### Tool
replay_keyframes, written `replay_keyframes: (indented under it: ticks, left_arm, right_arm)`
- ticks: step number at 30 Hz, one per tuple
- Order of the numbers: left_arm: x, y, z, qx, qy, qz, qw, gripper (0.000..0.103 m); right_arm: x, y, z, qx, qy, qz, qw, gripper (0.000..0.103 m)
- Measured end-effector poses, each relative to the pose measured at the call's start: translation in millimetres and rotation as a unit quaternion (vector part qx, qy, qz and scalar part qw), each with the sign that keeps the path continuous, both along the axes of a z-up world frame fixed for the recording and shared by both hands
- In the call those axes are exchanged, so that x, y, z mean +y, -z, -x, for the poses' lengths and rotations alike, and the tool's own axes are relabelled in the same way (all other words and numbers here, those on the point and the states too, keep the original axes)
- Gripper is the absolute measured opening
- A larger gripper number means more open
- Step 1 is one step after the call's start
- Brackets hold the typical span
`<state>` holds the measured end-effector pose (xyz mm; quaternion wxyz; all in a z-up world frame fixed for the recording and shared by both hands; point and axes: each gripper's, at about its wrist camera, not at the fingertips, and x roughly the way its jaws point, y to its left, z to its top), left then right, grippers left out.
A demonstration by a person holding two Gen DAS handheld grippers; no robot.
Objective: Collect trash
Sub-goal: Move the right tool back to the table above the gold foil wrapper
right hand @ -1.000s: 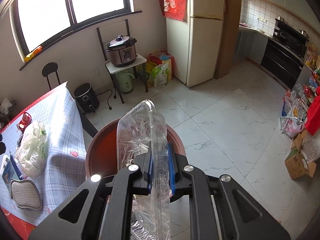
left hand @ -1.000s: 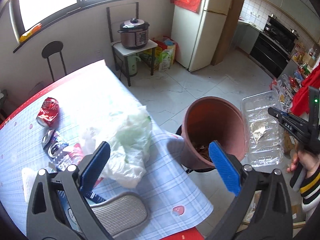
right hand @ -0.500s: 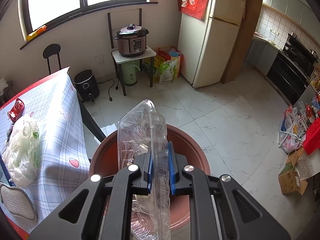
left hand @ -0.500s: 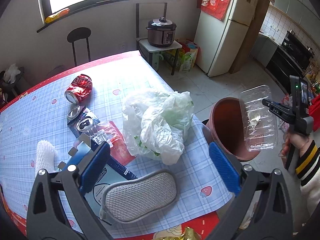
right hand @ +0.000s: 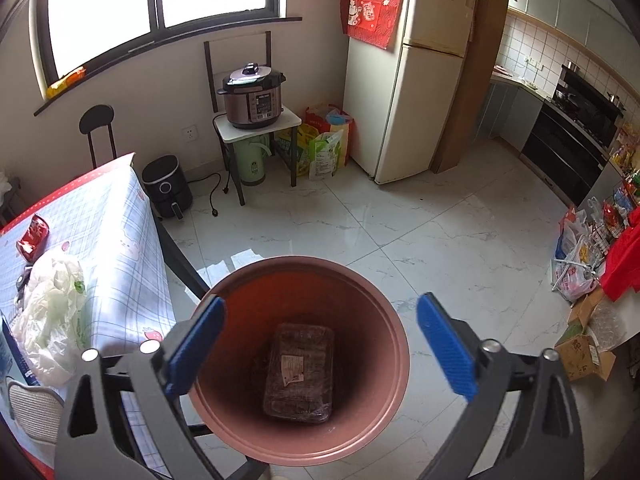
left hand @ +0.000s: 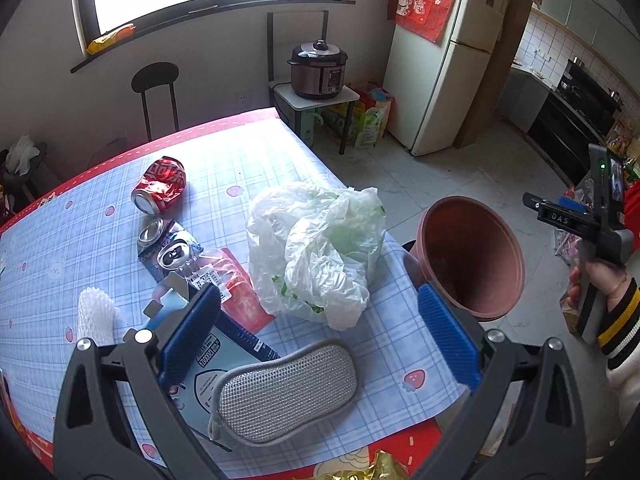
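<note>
Right gripper (right hand: 318,344) hung over the terracotta-coloured bin (right hand: 372,432); its jaws had just been opening, stood wide apart, nothing between them. Clear plastic tray (right hand: 299,372) lay flat on the bin floor. Left gripper (left hand: 320,332), jaws spread and empty, hovered above the table (left hand: 80,240), near the crumpled plastic bag (left hand: 316,248) and crushed red can (left hand: 160,190).

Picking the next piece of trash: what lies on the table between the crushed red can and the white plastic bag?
Left wrist view: bare checked tablecloth between the crushed red can and the white plastic bag.
</note>
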<state>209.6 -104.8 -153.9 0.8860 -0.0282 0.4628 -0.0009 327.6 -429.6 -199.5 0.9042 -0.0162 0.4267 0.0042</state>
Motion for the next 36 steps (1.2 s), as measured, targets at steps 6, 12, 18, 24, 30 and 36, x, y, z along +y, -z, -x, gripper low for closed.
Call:
replay_keyframes:
  ticks: [6,12,18,24,30,36]
  left_arm:
    - [1.7,-7.8,4.1,-0.010,0.010,0.003,0.9999,0.097]
    - [5.3,-14.8,12.1,-0.021,0.031,0.004,0.9993,0.097]
    - [19.7,-19.6,27.1,-0.032,0.042,0.008,0.9986,0.097]
    - [43.3,-14.6,46.3,-0.029,0.046,0.021,0.9983,0.097]
    - [75.3,-1.0,70.0,-0.021,0.037,0.033,0.9986,0.097]
    - [115.1,22.9,101.2,-0.004,0.015,0.046,0.9988,0.097]
  right_arm:
    - [12.9,-15.8,31.9,0.006,-0.015,0.022,1.000,0.098]
    - [16.9,-27.1,73.4,0.024,0.002,0.009,1.000,0.098]
    - [29.2,-33.9,117.4,0.033,0.017,0.001,0.999,0.098]
    - [44.9,-34.3,153.0,0.044,0.028,-0.001,0.999,0.098]
    - [72.0,-28.5,182.7,0.054,0.031,-0.012,0.998,0.098]
    - [111.9,-5.0,211.3,0.075,0.013,-0.021,0.997,0.098]
